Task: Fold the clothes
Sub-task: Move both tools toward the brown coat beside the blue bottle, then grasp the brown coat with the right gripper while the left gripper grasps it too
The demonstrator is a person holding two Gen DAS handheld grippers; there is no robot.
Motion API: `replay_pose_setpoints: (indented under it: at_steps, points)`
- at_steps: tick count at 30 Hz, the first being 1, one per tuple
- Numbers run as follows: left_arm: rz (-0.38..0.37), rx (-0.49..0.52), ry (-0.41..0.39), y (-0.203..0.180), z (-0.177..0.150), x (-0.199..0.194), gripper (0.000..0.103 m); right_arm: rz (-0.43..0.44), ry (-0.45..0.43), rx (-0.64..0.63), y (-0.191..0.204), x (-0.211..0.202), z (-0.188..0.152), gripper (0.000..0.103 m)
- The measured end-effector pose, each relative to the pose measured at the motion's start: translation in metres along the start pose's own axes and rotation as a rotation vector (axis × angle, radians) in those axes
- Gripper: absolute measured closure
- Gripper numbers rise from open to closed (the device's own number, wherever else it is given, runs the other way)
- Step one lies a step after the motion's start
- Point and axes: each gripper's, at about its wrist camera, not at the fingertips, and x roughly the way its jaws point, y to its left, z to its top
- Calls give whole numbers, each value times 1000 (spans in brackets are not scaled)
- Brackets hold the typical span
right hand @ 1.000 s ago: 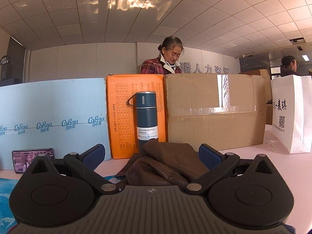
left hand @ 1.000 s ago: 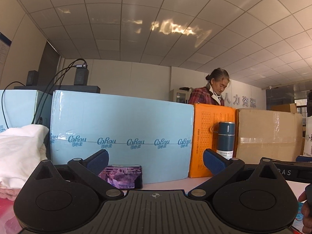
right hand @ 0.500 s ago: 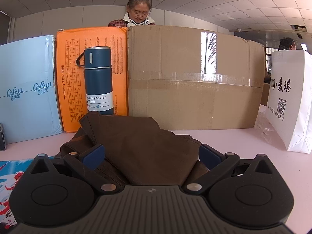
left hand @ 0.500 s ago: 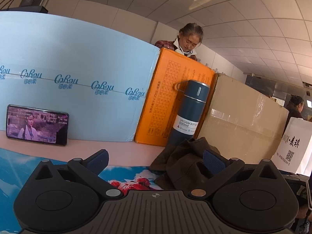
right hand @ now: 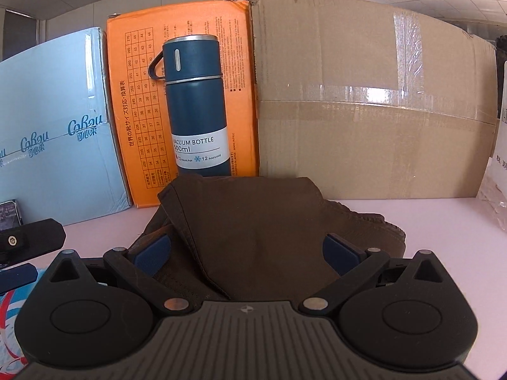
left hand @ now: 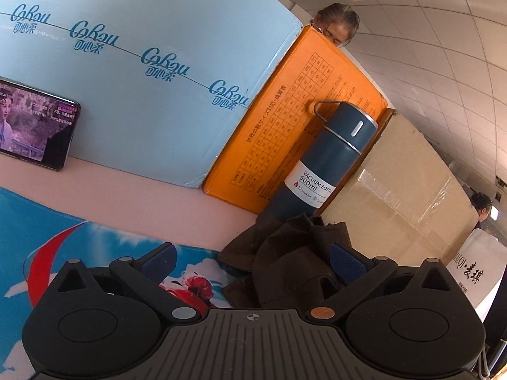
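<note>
While both grippers' fingers point(left hand: 347, 261) point(right hand: 150, 251) gape, the brown garment point(right hand: 253, 231) abuts the bottle point(right hand: 196, 104).

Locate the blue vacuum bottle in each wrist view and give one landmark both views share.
Left wrist view: the vacuum bottle appears tilted, right of centre, behind the brown garment.
Right wrist view: the bottle stands upright, left of centre, behind the garment.
Shared landmark: the orange box directly behind the bottle.
</note>
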Motion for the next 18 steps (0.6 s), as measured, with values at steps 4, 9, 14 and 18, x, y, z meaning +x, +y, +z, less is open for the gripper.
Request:
replay_pose_setpoints:
  at_steps: [4,9,14,18]
  points:
    - [-6,-52,29,3,0,17,0,-37,27,42,-10,7,-6,0]
    - [-47,-66,80,0,-2,35,0,-45,60,87,-16,14,-8,1]
    - [-76,-67,128,-2,-5,47,0,-40,29,15,0,18,-8,12]
    - [-79,-45,148,-3,-7,50,0,36,44,114,-17,21,-6,68]
